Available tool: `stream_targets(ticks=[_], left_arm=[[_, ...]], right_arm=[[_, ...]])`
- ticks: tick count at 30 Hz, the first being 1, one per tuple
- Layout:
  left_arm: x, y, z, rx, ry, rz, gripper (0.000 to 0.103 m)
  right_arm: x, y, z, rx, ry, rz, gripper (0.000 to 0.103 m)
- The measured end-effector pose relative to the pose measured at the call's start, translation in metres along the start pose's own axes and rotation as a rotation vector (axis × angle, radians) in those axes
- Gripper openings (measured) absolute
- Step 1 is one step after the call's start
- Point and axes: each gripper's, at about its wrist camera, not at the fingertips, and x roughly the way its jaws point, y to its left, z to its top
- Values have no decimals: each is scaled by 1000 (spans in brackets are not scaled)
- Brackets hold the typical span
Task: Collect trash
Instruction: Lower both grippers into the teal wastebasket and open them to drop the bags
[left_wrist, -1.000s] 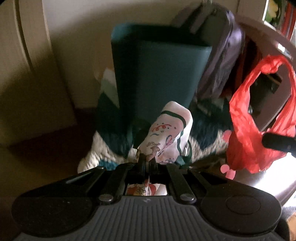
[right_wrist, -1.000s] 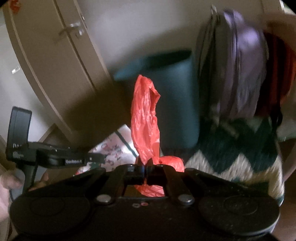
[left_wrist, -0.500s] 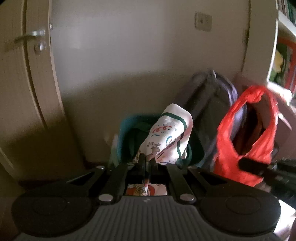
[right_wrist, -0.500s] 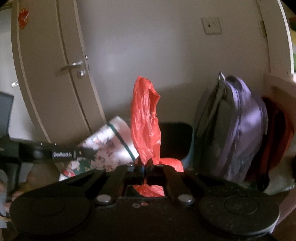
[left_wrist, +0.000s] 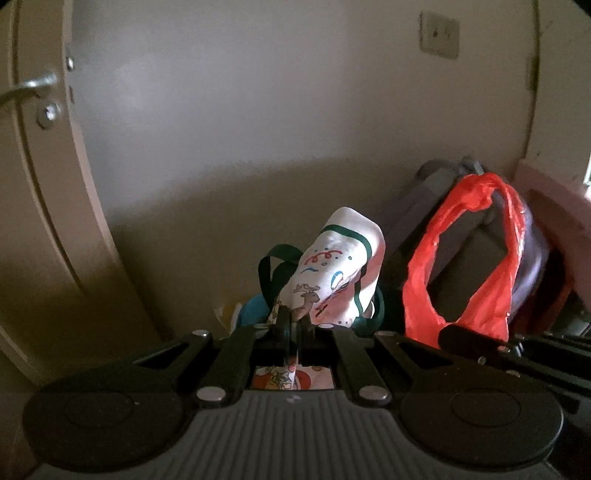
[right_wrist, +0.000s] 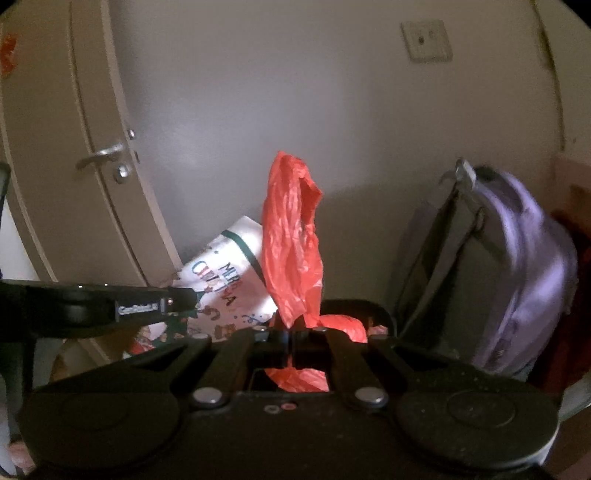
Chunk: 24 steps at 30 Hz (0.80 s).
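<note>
Left fingers (left_wrist: 291, 325) pinch printed bag (left_wrist: 332, 273); right fingers (right_wrist: 293, 334) pinch red bag (right_wrist: 291, 240); only right view shows lettering.

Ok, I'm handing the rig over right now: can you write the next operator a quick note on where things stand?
Left hand-held gripper: shut on the Christmas-print paper bag, which sticks up ahead of the jaws.
Right hand-held gripper: shut on the red plastic bag, which stands up from the jaws.
Surroundings: purple backpack on the right against the wall, closed door on the left. No bin is clearly visible in either view.
Done: both pieces of trash are picked up and held off the floor.
Left: carry them to wherever the trash goes and release them. Keep both grips closed until then.
</note>
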Motion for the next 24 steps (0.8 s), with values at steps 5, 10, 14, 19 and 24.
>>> stream_targets(ticks=[5, 10, 14, 19, 24], left_arm=[[53, -4, -13, 12, 72, -7, 4], [89, -6, -36, 39, 155, -4, 4], [111, -6, -46, 47, 228, -2, 4], [121, 2, -54, 31, 270, -8, 4], [118, 1, -52, 8, 288, -40, 15]], right_arm=[[42, -11, -19, 1, 71, 0, 1], [68, -13, -41, -23, 150, 6, 1], [76, -10, -52, -46, 197, 3, 4], [78, -9, -59, -67, 252, -5, 18], [74, 1, -55, -103, 261, -21, 33]])
